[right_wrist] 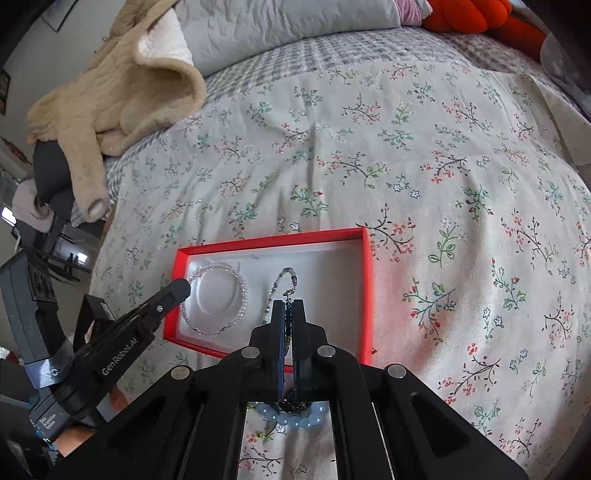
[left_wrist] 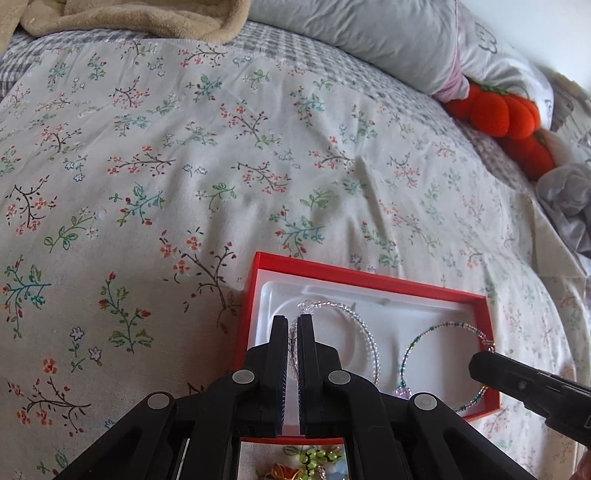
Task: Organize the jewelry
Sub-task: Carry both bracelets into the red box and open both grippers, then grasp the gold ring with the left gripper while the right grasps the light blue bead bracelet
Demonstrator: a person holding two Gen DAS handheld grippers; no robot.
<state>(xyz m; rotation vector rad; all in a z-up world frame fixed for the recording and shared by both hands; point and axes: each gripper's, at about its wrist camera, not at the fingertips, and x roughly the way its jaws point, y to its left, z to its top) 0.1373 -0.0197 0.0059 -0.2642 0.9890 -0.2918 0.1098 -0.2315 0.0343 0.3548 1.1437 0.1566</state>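
Red cardboard forms the open jewelry box (right_wrist: 365,288), which lies on the floral bedspread (left_wrist: 184,177) near the bed's near edge, a white molded insert (right_wrist: 325,266) filling its inside. A clear beaded bracelet (right_wrist: 242,291) circles the round raised form in the insert's left part, and a teal and silver beaded bracelet (left_wrist: 417,341) lies in the right part, one side of it draped over the box's right wall.

The left gripper (left_wrist: 292,323) reaches in over the box's left wall; its jaws are pressed nearly together, pinching the clear beaded bracelet, whose beads show in the narrow slot between them. The right gripper (right_wrist: 288,306) comes in over the box's near wall, its jaws closed on the teal and silver bracelet near the clasp, with the strand running down between them.

On the bedspread in front of the box, seen through the gaps in the gripper frames, lie a pale blue beaded bracelet (right_wrist: 295,415) and some green and orange beaded pieces (left_wrist: 314,458), too hidden to name more closely.

Toward the bed's far edge sit a grey pillow (left_wrist: 369,33), a beige fleece blanket (right_wrist: 122,85) at the far left corner, and an orange plush toy (left_wrist: 498,114) at the far right.
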